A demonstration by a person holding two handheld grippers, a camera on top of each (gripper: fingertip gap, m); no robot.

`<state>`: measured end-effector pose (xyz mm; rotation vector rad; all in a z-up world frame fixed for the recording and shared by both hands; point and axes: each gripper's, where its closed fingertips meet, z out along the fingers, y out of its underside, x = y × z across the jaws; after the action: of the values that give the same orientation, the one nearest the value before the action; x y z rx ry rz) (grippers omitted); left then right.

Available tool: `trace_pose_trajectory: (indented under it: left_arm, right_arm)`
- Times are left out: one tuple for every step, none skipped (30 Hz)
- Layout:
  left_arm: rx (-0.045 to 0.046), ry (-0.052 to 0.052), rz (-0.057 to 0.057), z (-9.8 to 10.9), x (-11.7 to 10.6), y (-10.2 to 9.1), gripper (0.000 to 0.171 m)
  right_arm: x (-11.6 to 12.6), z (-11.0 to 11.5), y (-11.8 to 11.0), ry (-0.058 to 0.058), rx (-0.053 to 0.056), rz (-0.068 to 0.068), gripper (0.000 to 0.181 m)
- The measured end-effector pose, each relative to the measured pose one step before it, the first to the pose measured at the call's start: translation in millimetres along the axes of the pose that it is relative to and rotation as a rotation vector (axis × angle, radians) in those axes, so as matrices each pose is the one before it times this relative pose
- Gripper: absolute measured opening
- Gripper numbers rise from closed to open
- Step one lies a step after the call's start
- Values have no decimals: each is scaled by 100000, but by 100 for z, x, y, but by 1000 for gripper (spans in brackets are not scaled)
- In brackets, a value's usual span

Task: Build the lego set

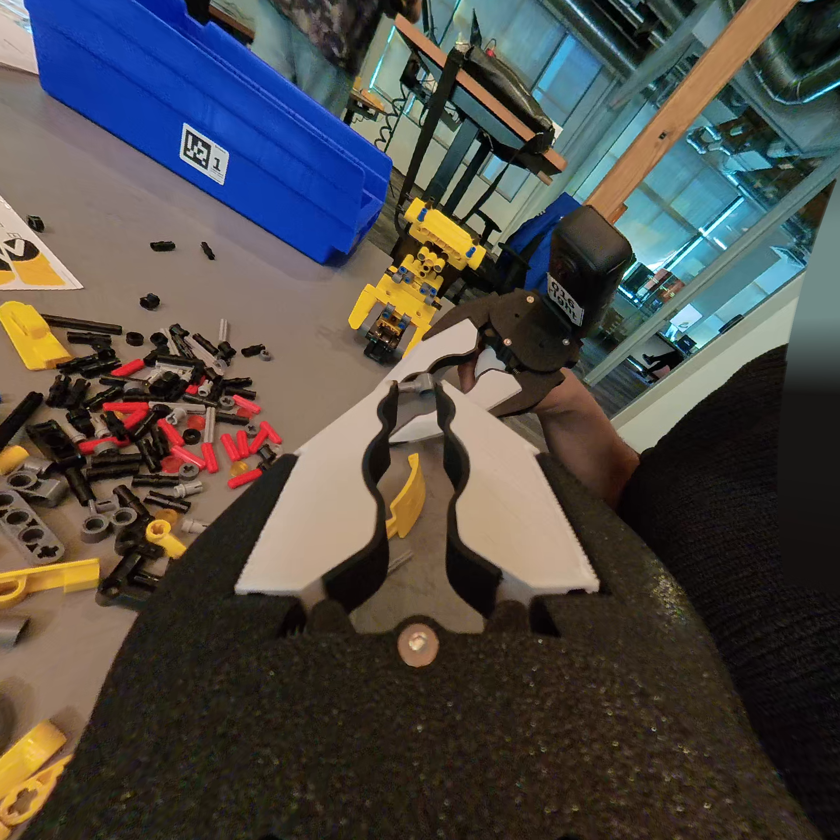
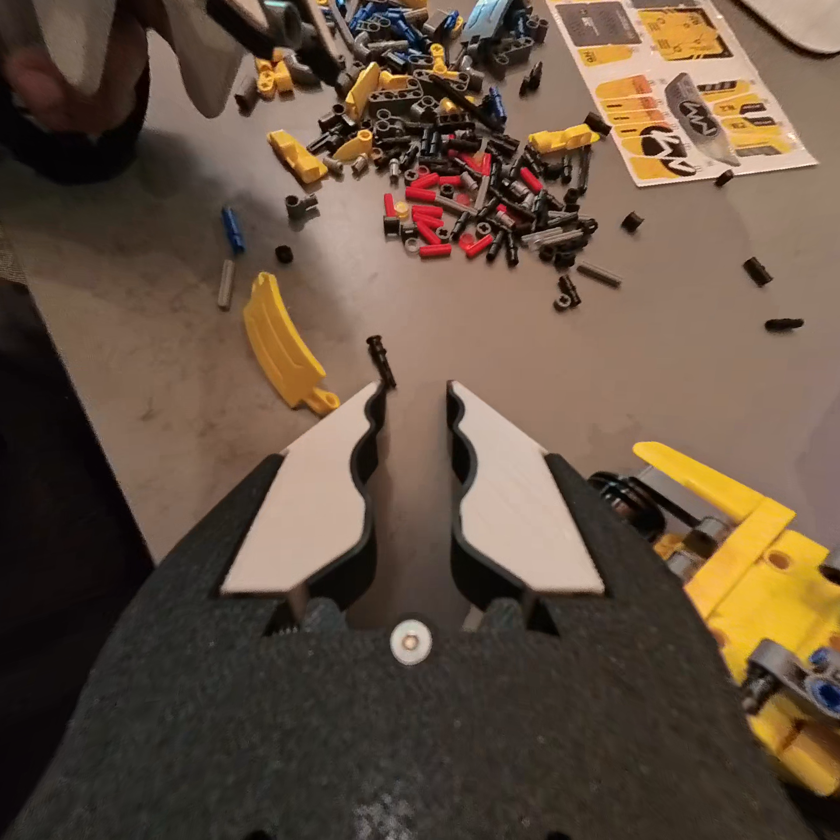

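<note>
My left gripper (image 1: 416, 386) is shut on a small grey connector piece (image 1: 419, 383), held above the grey table (image 1: 282, 282). It also shows at the top left of the right wrist view, with the grey piece (image 2: 285, 18) between its pads. My right gripper (image 2: 416, 386) is open and empty, low over the table. A black pin (image 2: 381, 361) lies just off its left fingertip. One of the right gripper's fingers (image 1: 454, 345) shows just behind my left tips. A yellow curved panel (image 2: 282, 345) lies left of the right gripper and under my left fingers (image 1: 409, 495).
A part-built yellow model (image 1: 409, 282) stands near the table's edge, right beside my right gripper (image 2: 750, 591). A pile of black, red, grey and yellow parts (image 2: 477, 182) lies ahead. A sticker sheet (image 2: 672, 82) and a blue bin (image 1: 204, 127) lie farther back. Tip to tip, the grippers are about 10 centimetres apart.
</note>
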<state>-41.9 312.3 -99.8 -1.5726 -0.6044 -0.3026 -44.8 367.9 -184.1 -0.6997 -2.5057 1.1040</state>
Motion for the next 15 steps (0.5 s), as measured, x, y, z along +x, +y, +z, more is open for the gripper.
trace_pose_trajectory:
  left_arm:
    - [106,-63,101,3,-45,-45,16]
    - [56,-16,130,18,-29,-32,16]
    - [49,33,197,23,-6,-43,16]
    - [-8,-44,204,19,-14,-21,16]
    - [-52,5,184,25,-4,-15,16]
    - [-23,54,182,27,3,-19,16]
    - [19,51,102,24,-13,-13,16]
    - [83,77,16,11,-15,-28,16]
    - [85,140,-48,12,-7,-20,16]
    - [76,126,-50,12,-12,-32,16]
    - [81,162,-16,10,2,-14,16]
    - [98,166,-56,3,-5,-21,16]
    - [75,186,-74,1,-1,-18,16]
    - [96,167,-65,3,-4,-21,16]
    - [166,120,-67,-15,-1,-34,16]
  right_arm:
    - [236,155,-116,1371,-116,-756,25]
    - [225,170,-168,1470,160,-798,25]
    - [252,183,-138,1703,-78,-1004,25]
    - [249,161,-171,1791,190,-955,24]
    - [306,161,-135,2192,40,-1032,24]
    - [227,174,-126,1645,123,-1007,23]
    - [139,176,-207,974,654,-245,23]
    - [107,187,-168,805,164,171,23]
    - [54,188,-105,536,-241,-75,23]
    - [-7,162,-142,280,-16,-430,23]
    - [-55,114,-152,154,272,-608,23]
    - [-51,61,-139,73,387,-590,23]
    - [-9,-10,-108,148,412,-303,23]
    - [62,-91,-64,358,505,278,23]
    - [93,-179,-74,266,701,998,23]
